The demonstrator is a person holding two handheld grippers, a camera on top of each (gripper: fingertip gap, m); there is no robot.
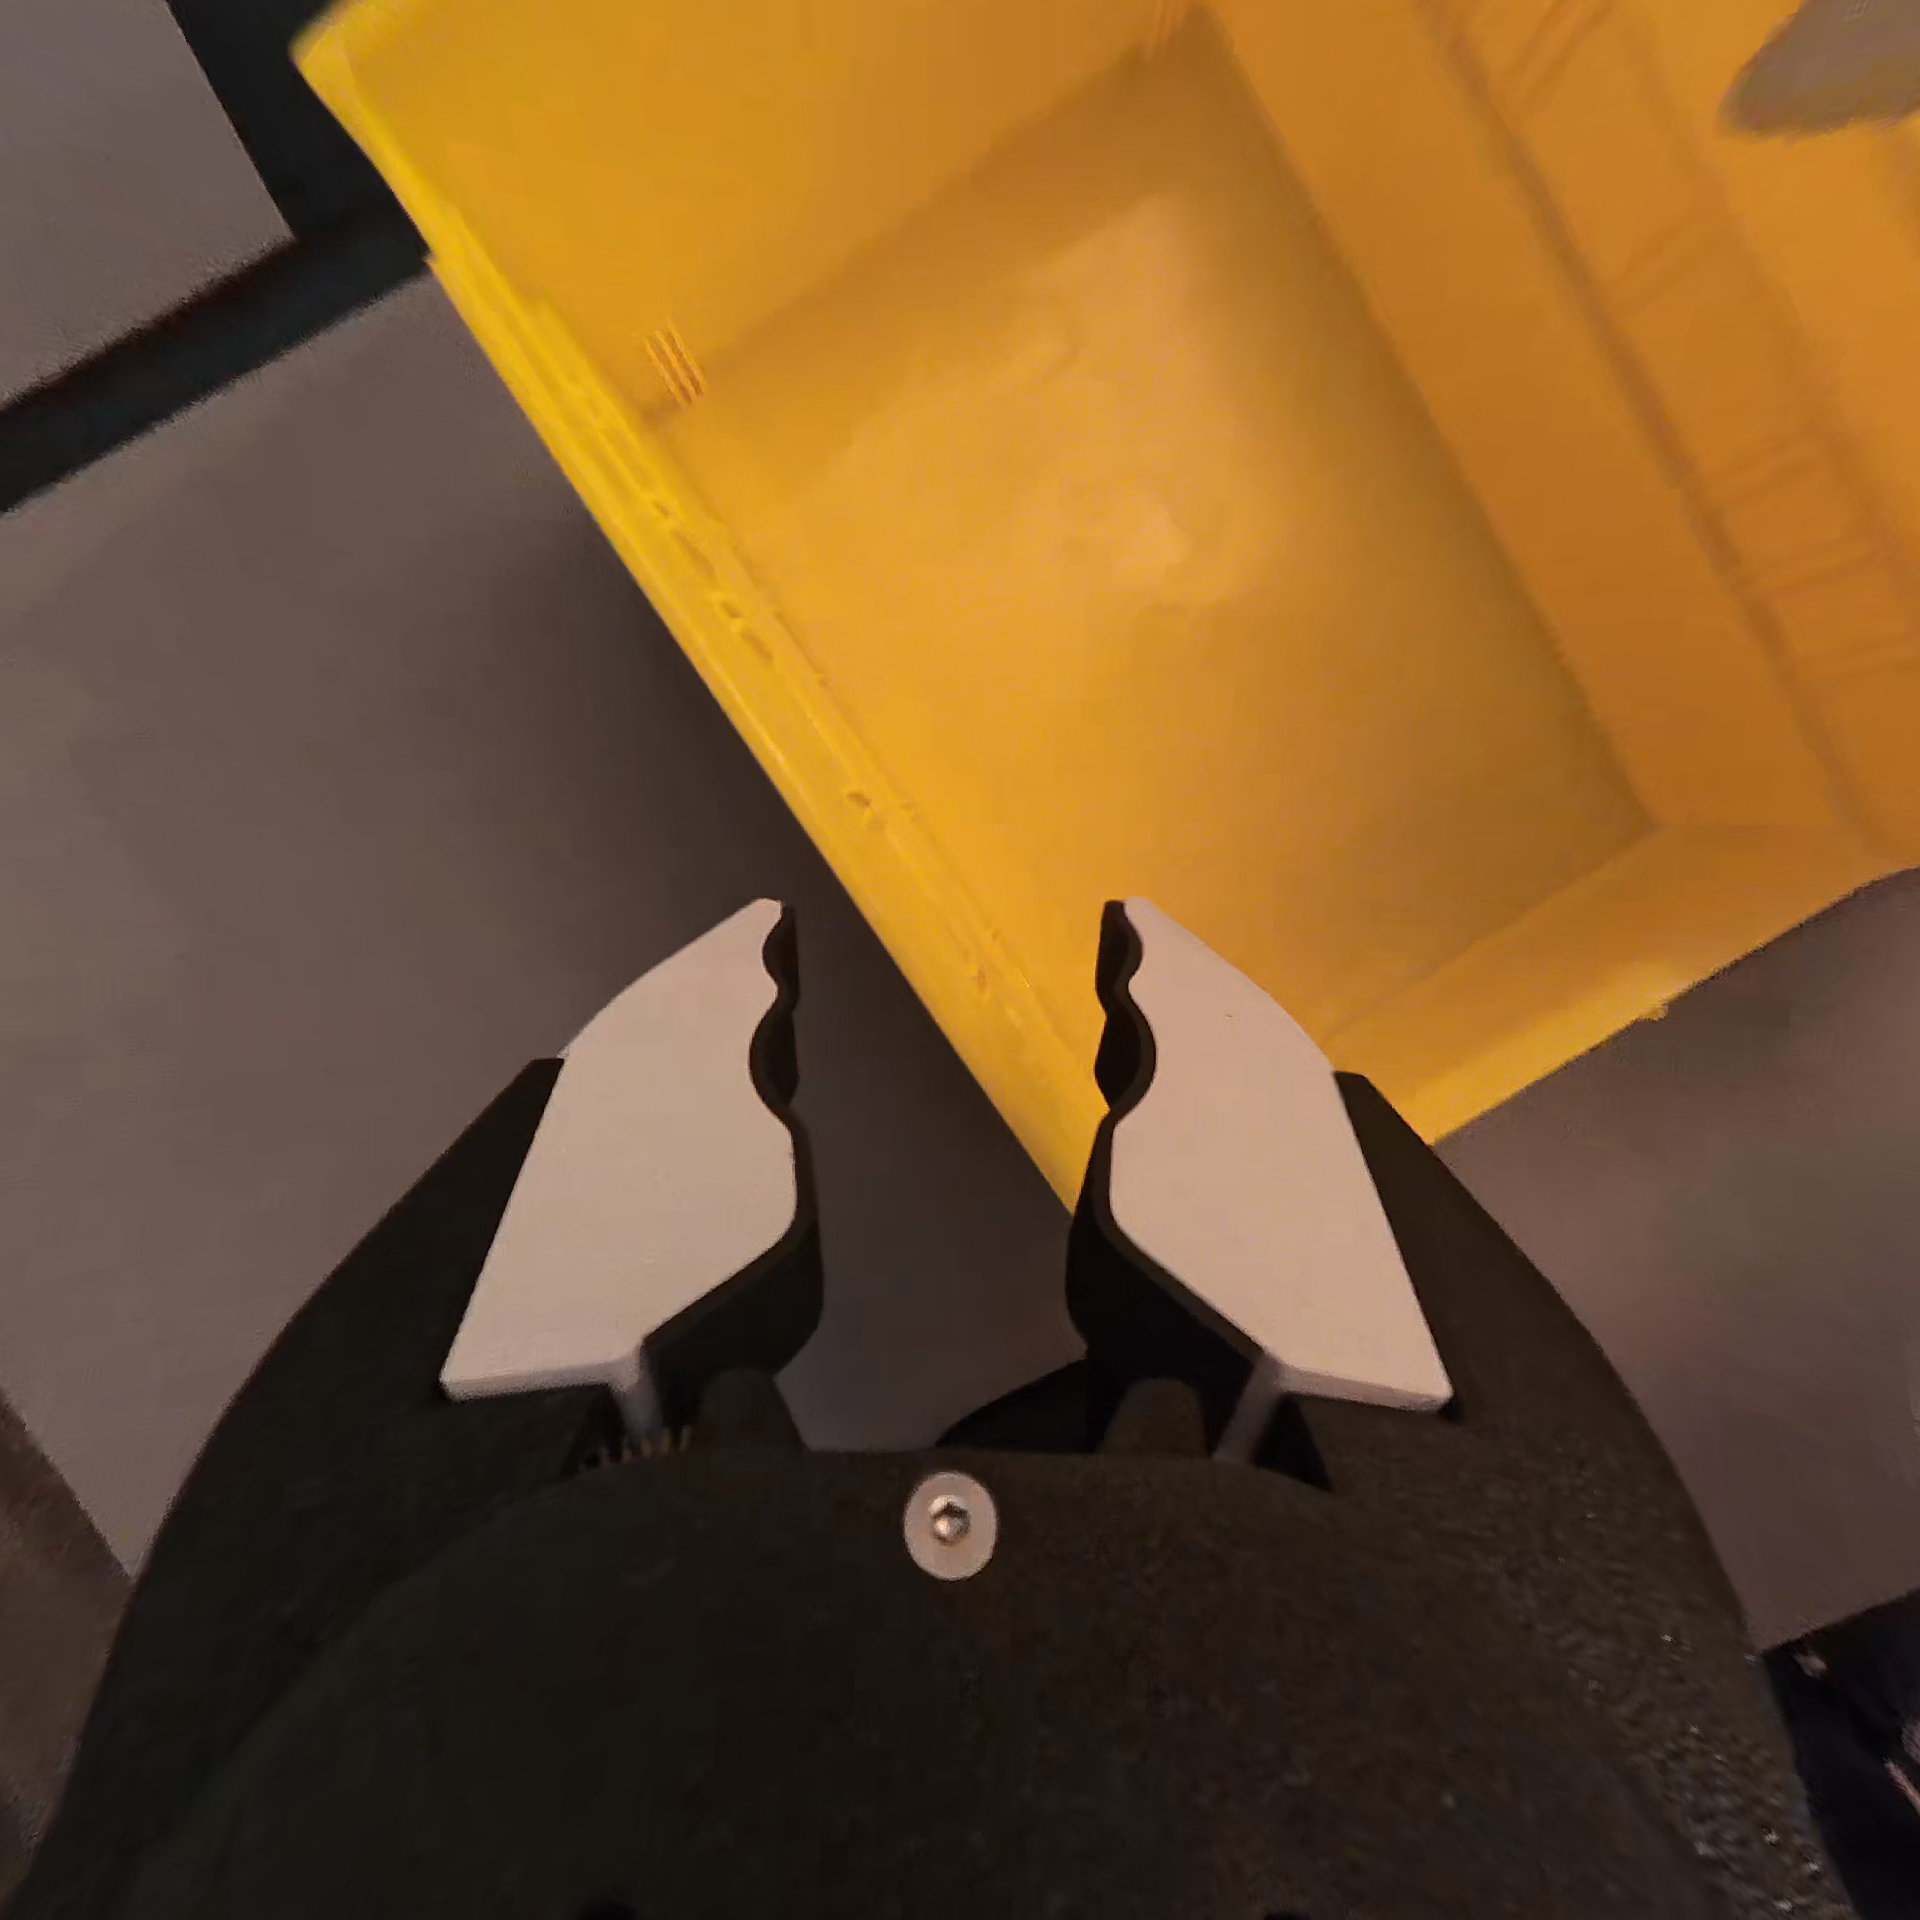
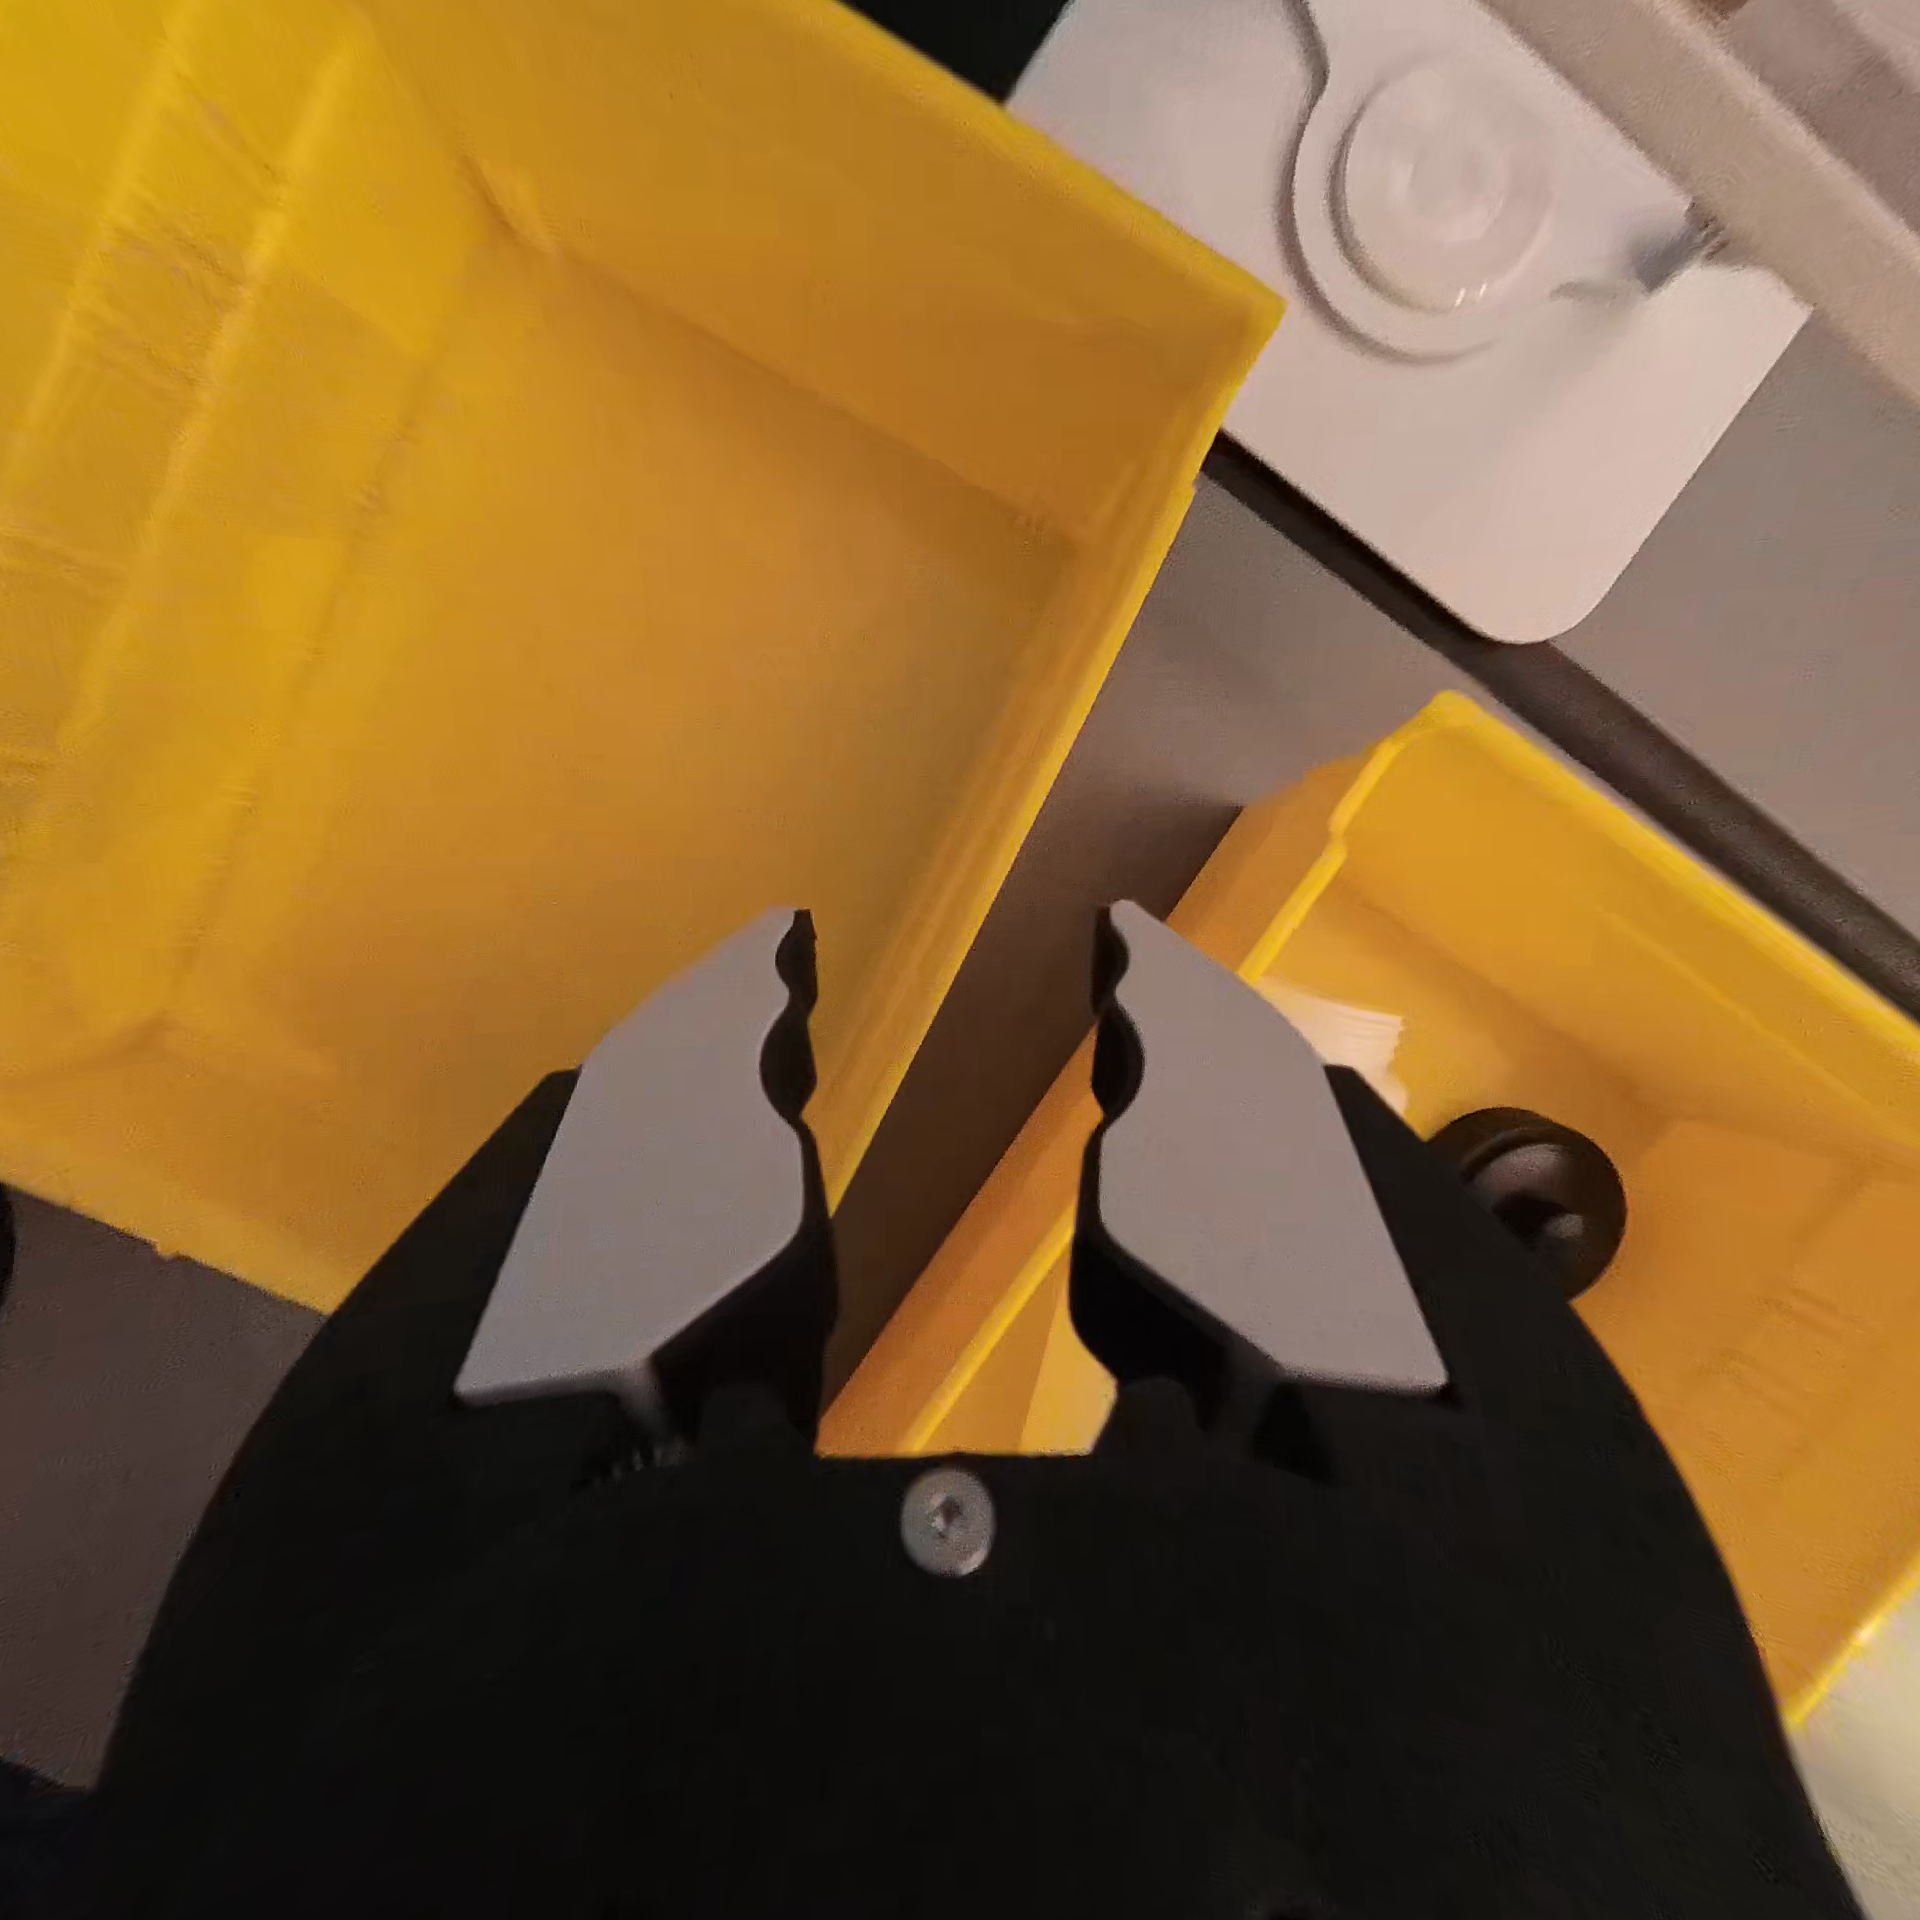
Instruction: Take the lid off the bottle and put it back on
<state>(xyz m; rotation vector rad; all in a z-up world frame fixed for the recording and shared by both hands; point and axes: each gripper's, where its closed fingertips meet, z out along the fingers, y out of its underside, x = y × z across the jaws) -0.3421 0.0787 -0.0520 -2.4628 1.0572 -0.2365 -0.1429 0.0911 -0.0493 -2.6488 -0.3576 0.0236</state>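
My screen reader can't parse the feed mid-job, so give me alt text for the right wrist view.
The right claw is open and empty, above the gap between two yellow bins. The large yellow bin at left looks empty; the smaller yellow bin at right holds a round black object. A white plate lies beyond; no bottle is identifiable.

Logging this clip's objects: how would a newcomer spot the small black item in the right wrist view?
Find the two yellow bins; take the smaller bin at the right, beside the right gripper. The black round part lies inside it, near a white piece. It is the only dark thing in either bin.
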